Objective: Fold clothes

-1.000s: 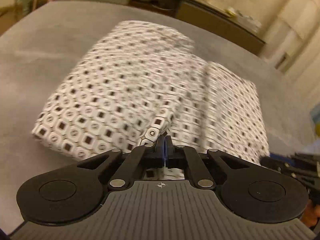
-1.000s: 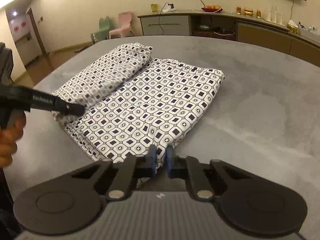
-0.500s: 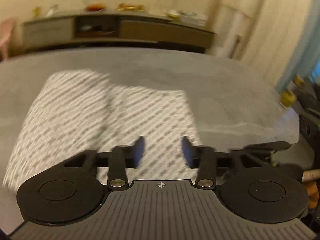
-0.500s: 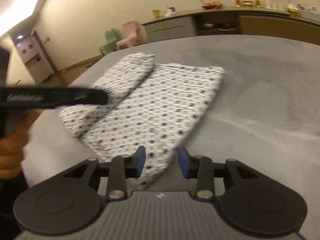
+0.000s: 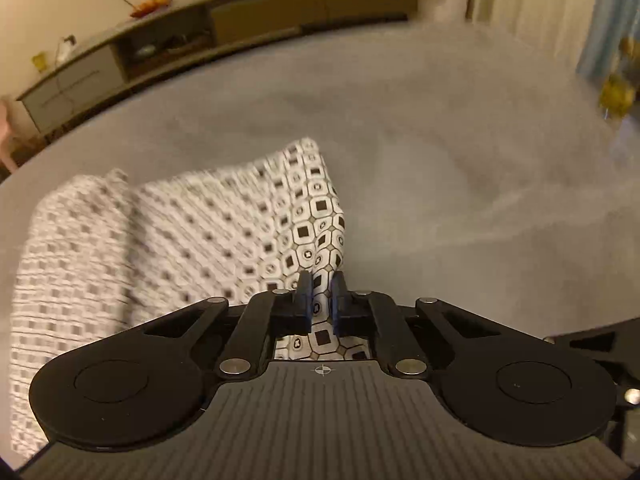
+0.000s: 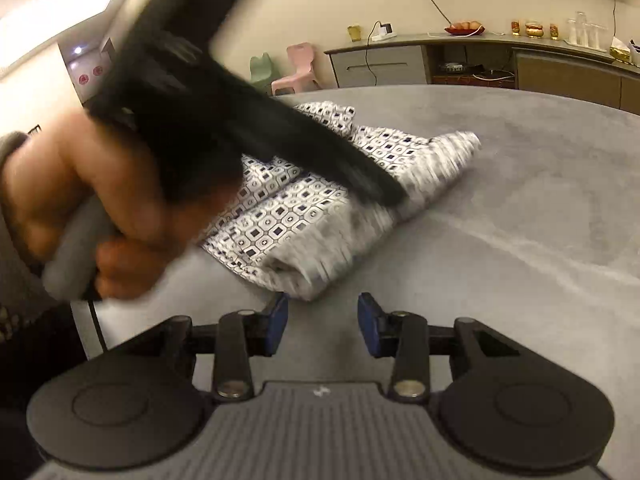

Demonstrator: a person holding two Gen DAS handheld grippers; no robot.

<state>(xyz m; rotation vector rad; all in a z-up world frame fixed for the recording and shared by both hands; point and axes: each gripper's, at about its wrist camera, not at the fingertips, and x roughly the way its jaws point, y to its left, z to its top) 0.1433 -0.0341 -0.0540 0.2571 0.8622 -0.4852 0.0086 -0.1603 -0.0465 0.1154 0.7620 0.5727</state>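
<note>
A white cloth with a dark square-and-octagon print (image 5: 192, 232) lies folded on the grey surface (image 5: 460, 168). My left gripper (image 5: 321, 300) is nearly shut, its jaws pinching the cloth's right edge between them. In the right wrist view the same cloth (image 6: 304, 216) lies ahead, and the left gripper (image 6: 384, 194), held by a hand (image 6: 100, 200), reaches across it, blurred by motion. My right gripper (image 6: 322, 322) is open and empty, just short of the cloth's near corner.
A long low cabinet (image 6: 500, 64) with small items on top runs along the far wall. A pink chair (image 6: 300, 68) and a green chair (image 6: 262, 70) stand beyond the surface. A curtain (image 5: 612, 20) hangs at the right in the left wrist view.
My left gripper let go, opened, swung right and closed on the cloth's right edge. My right gripper released the cloth, opened wide and drew back. The cloth is more bunched.
</note>
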